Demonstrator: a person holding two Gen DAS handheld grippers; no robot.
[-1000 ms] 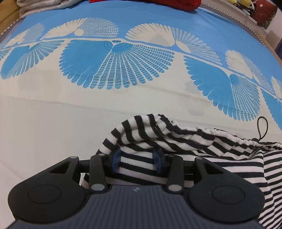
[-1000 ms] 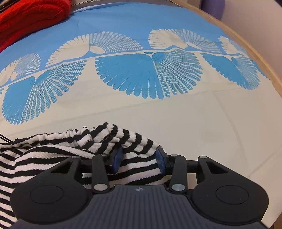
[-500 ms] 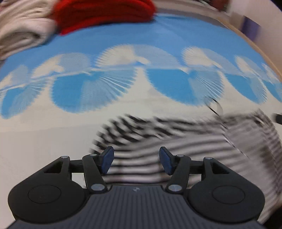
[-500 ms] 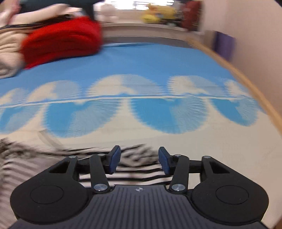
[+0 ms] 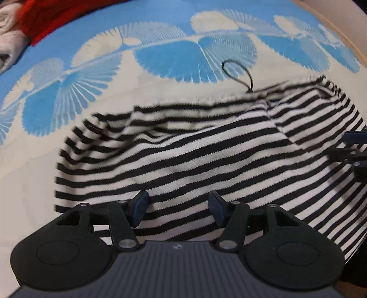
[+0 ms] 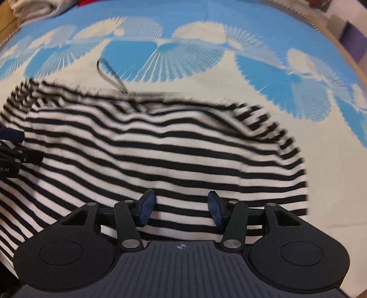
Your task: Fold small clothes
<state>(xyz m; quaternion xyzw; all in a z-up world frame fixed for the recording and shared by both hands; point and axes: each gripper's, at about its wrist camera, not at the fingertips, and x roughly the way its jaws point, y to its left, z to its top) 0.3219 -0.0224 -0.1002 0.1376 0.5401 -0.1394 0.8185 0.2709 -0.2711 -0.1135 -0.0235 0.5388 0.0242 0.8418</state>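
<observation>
A black-and-white striped garment (image 5: 195, 149) (image 6: 149, 149) lies folded over on the bed, its black drawstring loop (image 5: 238, 71) (image 6: 110, 73) sticking out at the far edge. My left gripper (image 5: 177, 197) hovers open over the garment's near left part, nothing between its blue pads. My right gripper (image 6: 181, 196) is open too, over the near right part, its pads clear of the cloth. Each wrist view catches the other gripper at its edge: the right gripper (image 5: 353, 149) and the left gripper (image 6: 13, 146).
The bedspread (image 5: 160, 52) is cream with blue fan shapes. A red folded cloth (image 5: 45, 18) and a beige pile (image 5: 9, 41) sit at the far left. A wooden bed edge (image 5: 339, 29) (image 6: 353, 62) runs along the far right.
Both grippers were shut on the garment's bunched edge; they have let go, opened and drawn back. The striped cloth now lies spread flatter, farther from the fingers.
</observation>
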